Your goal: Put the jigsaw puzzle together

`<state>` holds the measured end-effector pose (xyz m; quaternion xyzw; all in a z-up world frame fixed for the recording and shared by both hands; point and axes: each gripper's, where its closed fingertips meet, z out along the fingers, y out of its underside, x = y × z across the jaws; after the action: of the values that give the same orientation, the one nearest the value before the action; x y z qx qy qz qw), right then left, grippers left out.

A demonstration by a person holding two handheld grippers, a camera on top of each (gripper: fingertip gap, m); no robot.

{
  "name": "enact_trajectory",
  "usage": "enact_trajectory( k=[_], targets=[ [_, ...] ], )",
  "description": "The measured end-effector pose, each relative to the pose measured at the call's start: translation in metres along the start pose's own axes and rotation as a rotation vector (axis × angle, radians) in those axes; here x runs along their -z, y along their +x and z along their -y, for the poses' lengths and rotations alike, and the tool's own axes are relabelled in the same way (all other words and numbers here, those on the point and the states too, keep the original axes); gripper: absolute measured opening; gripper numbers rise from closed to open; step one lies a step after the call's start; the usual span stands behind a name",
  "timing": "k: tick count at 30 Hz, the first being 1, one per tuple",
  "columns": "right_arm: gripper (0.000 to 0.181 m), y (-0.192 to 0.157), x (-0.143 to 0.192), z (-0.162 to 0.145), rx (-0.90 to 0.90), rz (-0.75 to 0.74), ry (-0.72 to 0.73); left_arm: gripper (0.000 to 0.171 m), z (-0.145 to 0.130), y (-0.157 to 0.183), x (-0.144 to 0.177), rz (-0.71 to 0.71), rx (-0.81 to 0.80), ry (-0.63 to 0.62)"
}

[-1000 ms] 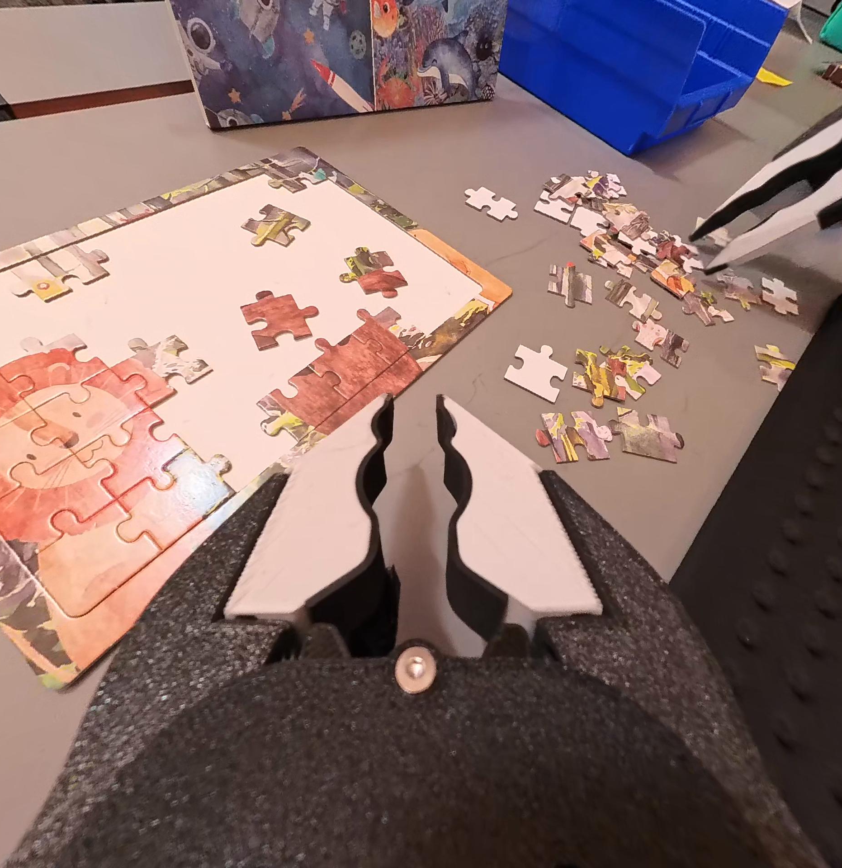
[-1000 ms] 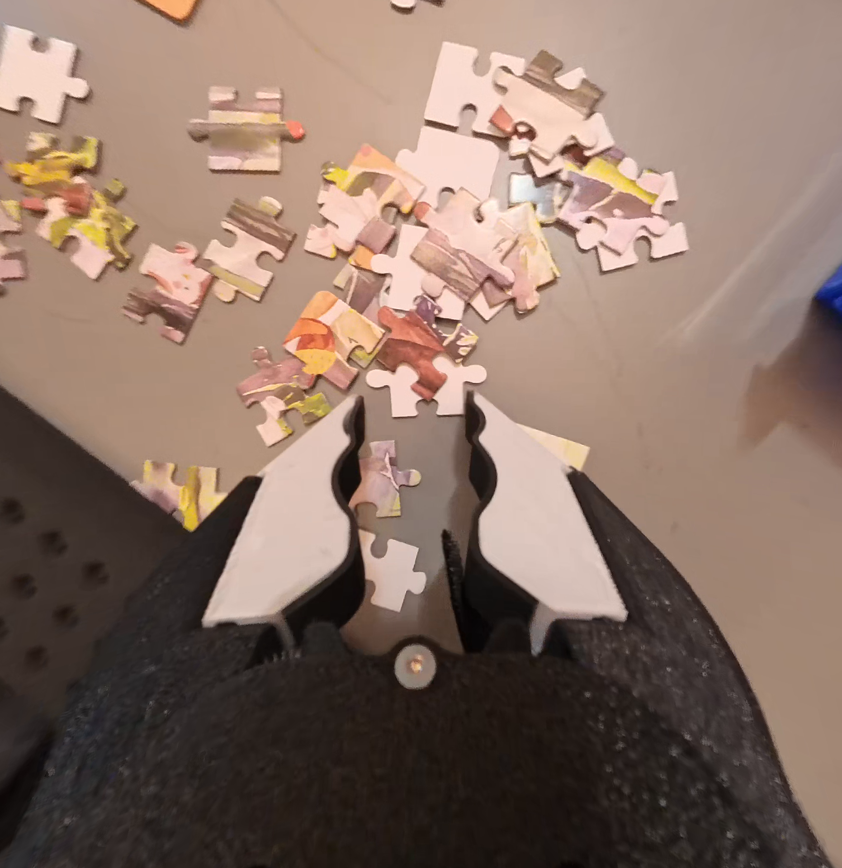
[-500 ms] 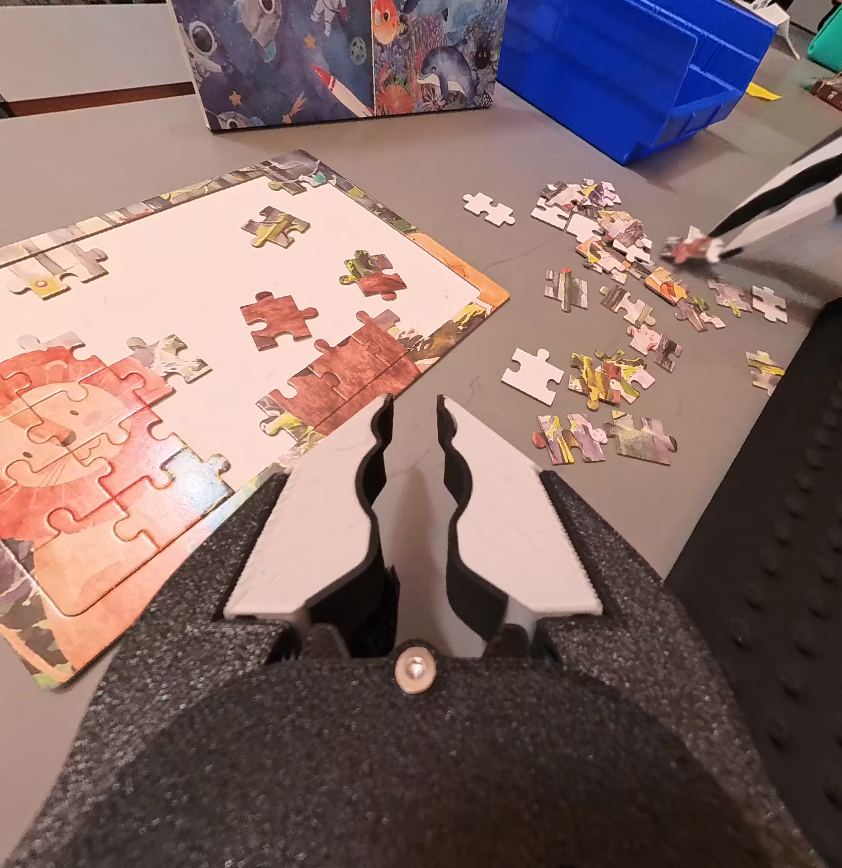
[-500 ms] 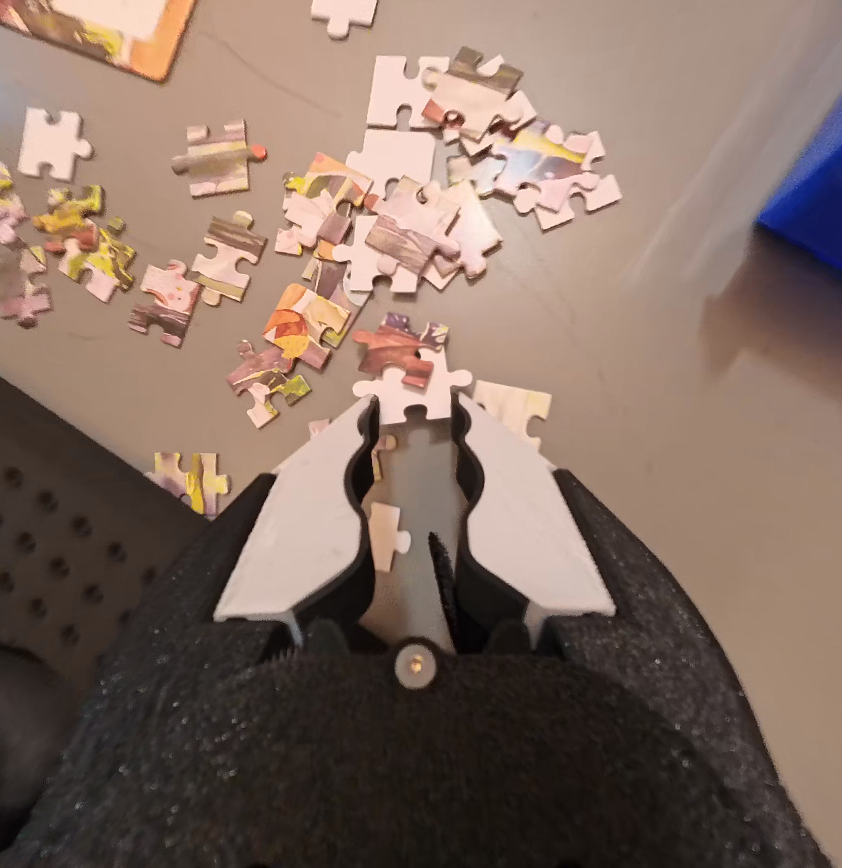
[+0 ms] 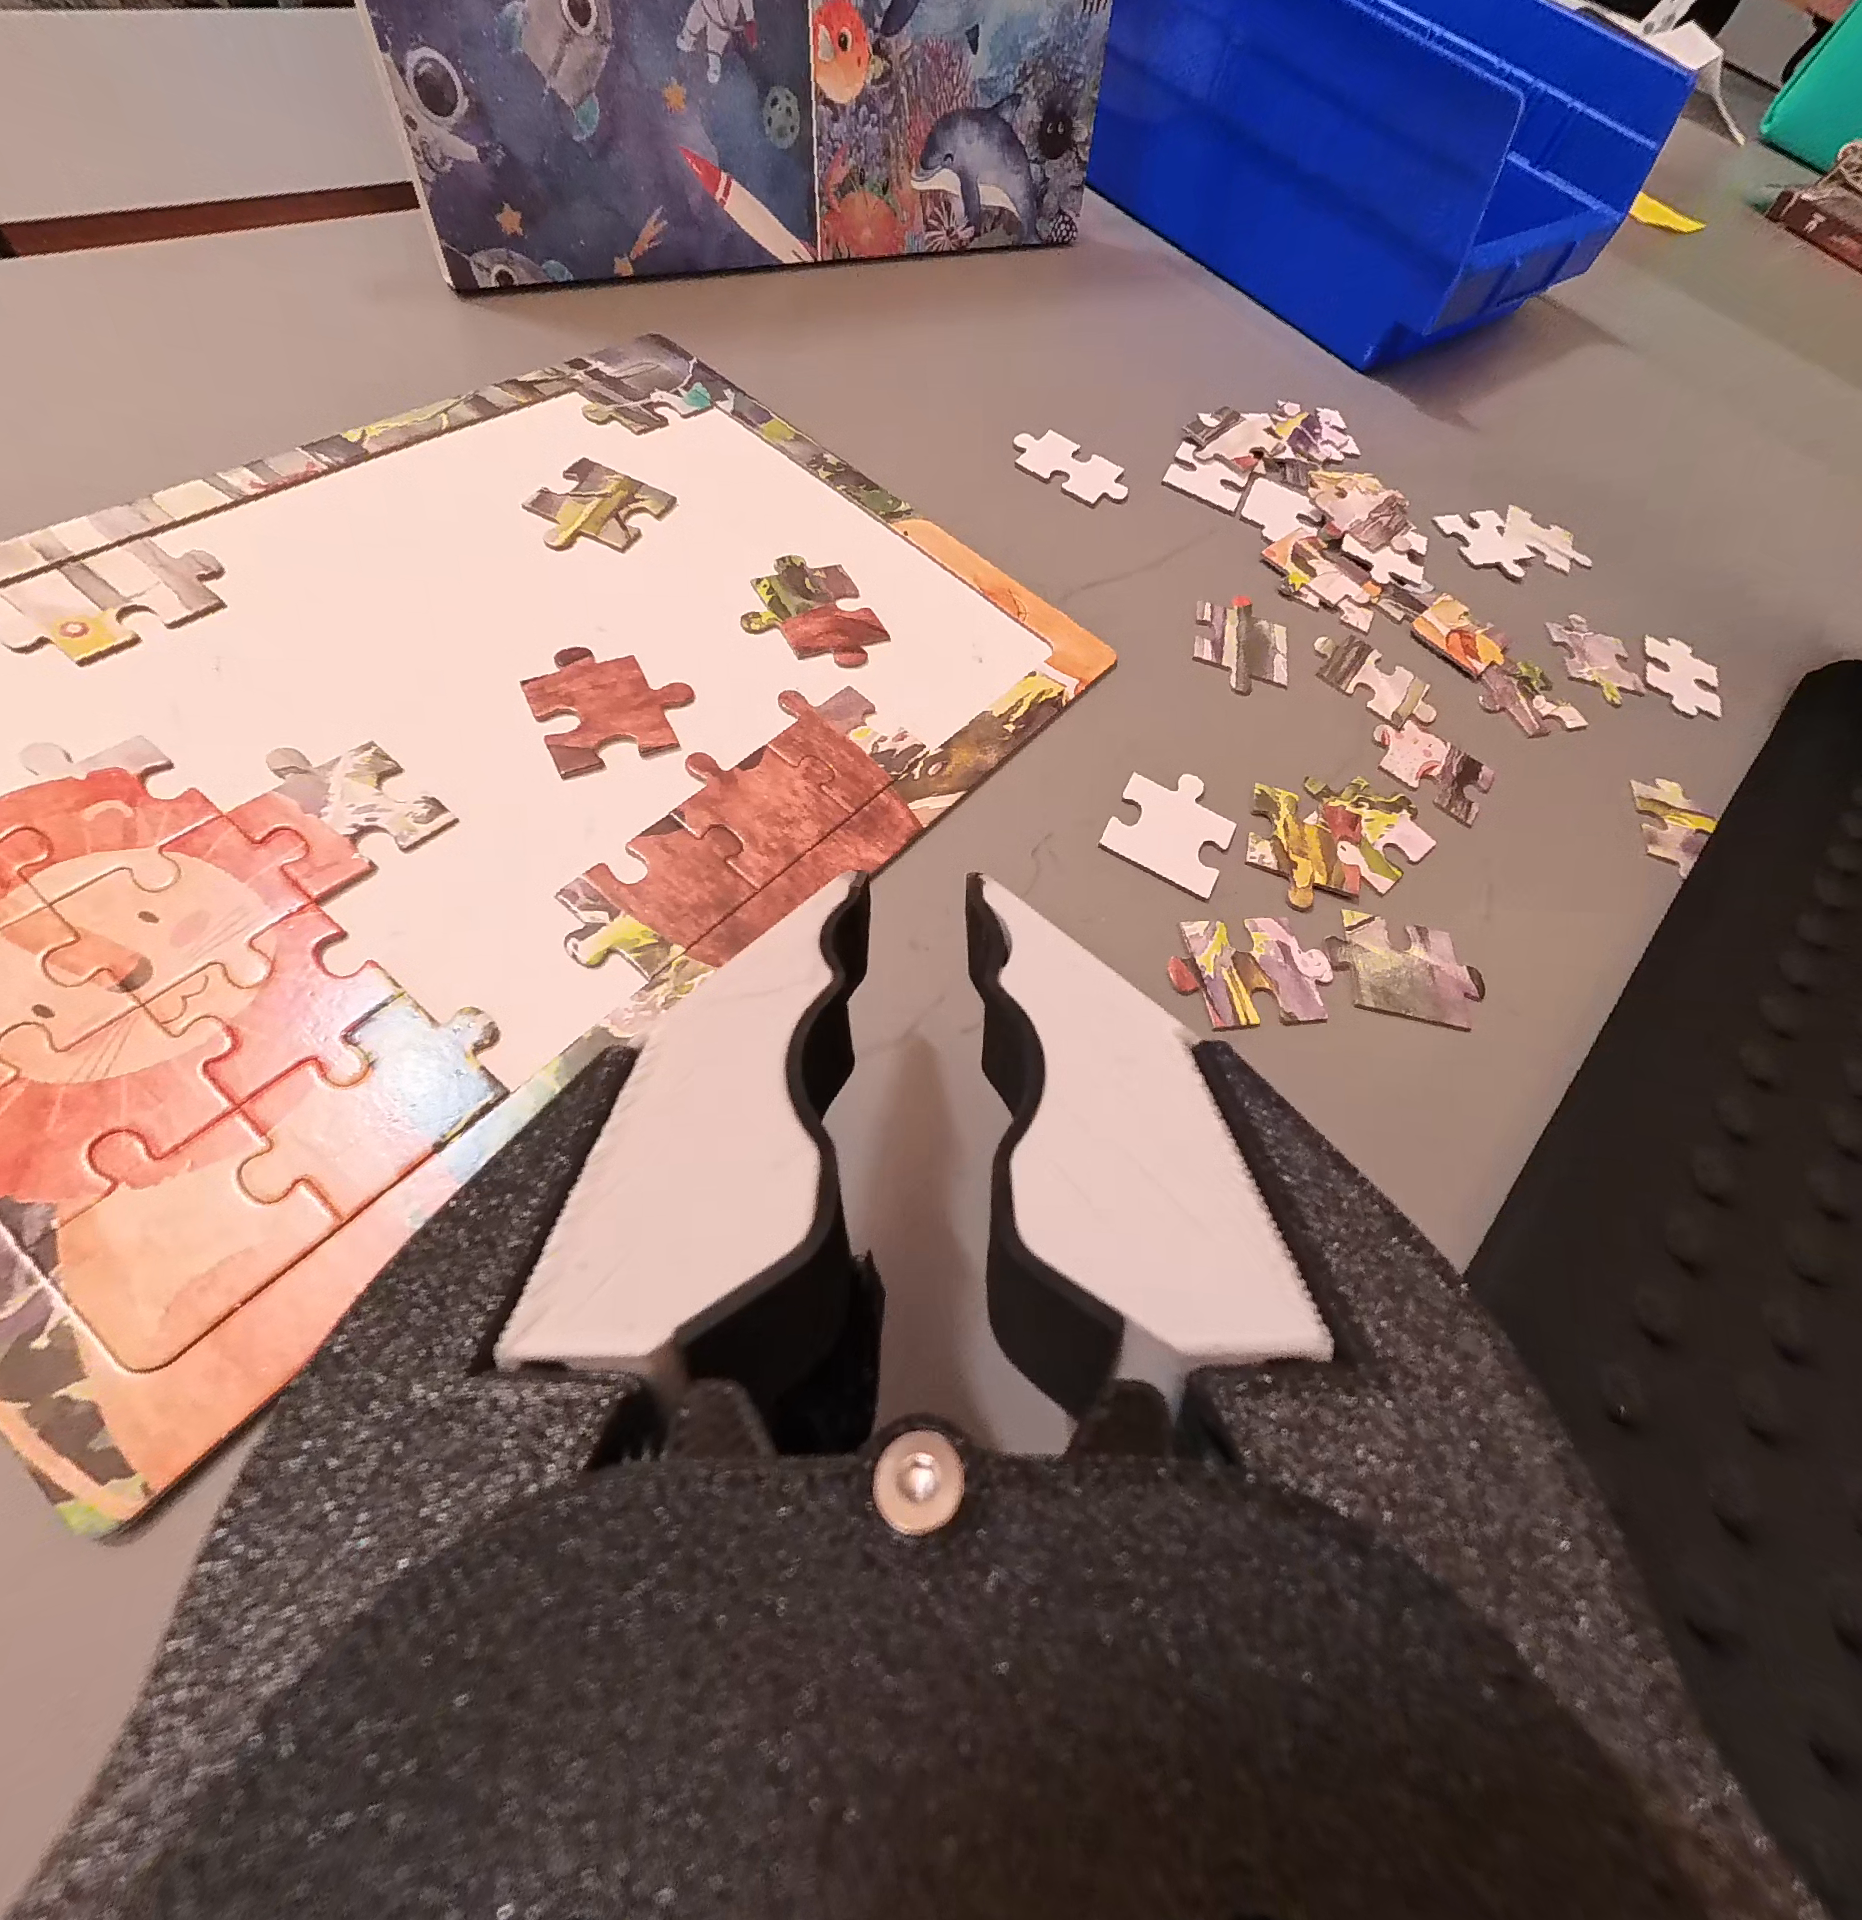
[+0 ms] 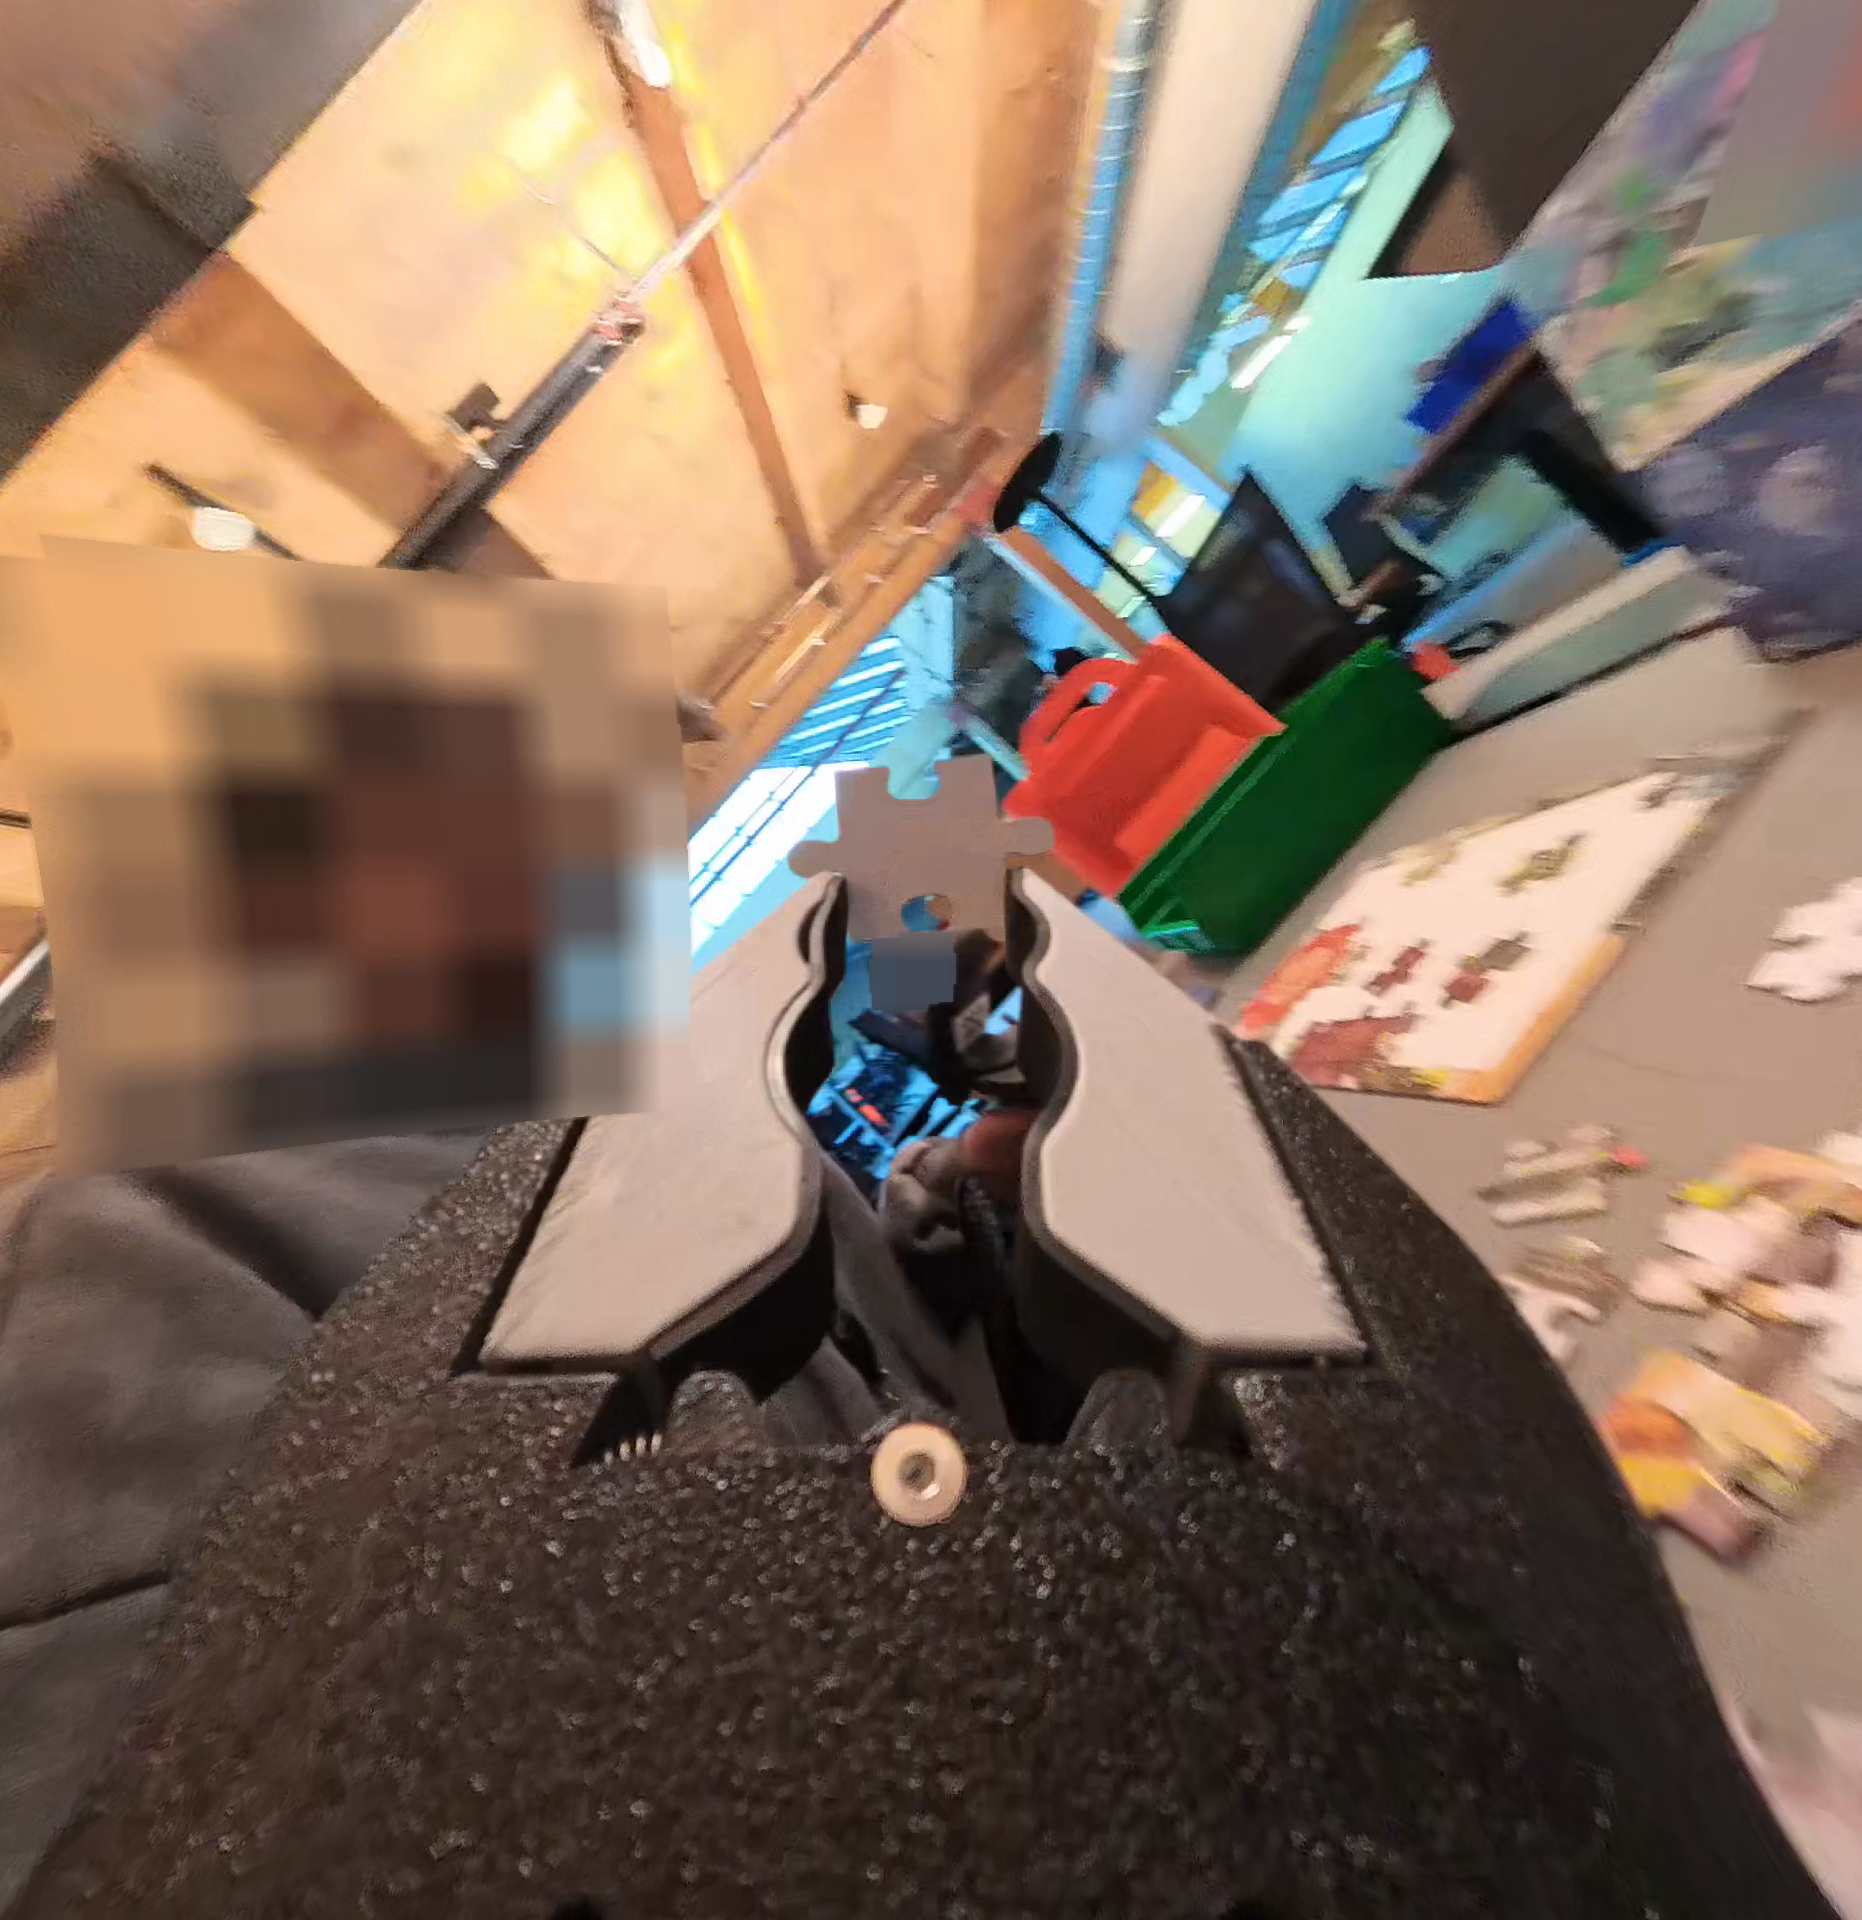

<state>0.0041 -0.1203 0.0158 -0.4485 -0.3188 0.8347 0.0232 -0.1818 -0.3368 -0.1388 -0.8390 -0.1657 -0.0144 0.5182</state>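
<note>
Right claw pinched one piece I'd lifted; left claw slightly open, empty; board mostly unfilled.

Bare grey table runs between the puzzle board and the scattered loose pieces: a lane wide enough for a gripper, with only two white-backed pieces, face down, lying in it.

Back edge: illustrated box and blue bin, side by side, standing as a wall behind board and pieces.

Right edge: black dimpled mat, close against the outermost pieces.

Board interior: white bare patches between single pieces; open from above.

Left gripper: over the board's near edge, fingers slightly apart, nothing between.

Right gripper: raised clear of the table, pinching a grey-backed piece.
</note>
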Motion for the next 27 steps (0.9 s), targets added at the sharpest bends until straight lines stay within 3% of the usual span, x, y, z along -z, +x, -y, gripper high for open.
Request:
enact_trajectory(
  k=[7,10,13,14,21,24,27],
  targets=[
    [0.029,-0.008,-0.029,-0.003,-0.036,0.152,0.004,0.018,0.0,0.0,0.0,-0.003,0.001,0.002],
    [0.029,0.008,-0.035,-0.01,-0.034,0.057,-0.033,0.018,0.0,0.001,0.0,-0.01,0.002,0.002],
    [0.03,0.044,-0.052,-0.05,0.01,-0.168,-0.241,0.018,0.0,0.002,0.0,-0.013,0.004,0.001],
    [0.03,0.047,-0.061,-0.065,0.018,-0.181,-0.306,0.018,0.0,0.002,0.0,-0.014,0.004,0.0],
    [0.032,0.044,-0.13,-0.16,-0.108,-0.034,-0.601,0.024,0.013,0.018,0.006,-0.091,-0.027,0.072],
    [0.03,0.051,-0.146,-0.183,-0.224,0.003,-0.65,0.037,0.02,0.046,0.012,-0.178,-0.128,0.122],
    [0.031,0.058,-0.149,-0.194,-0.276,0.012,-0.71,0.039,0.026,0.08,0.024,-0.303,-0.218,0.19]
  ],
)
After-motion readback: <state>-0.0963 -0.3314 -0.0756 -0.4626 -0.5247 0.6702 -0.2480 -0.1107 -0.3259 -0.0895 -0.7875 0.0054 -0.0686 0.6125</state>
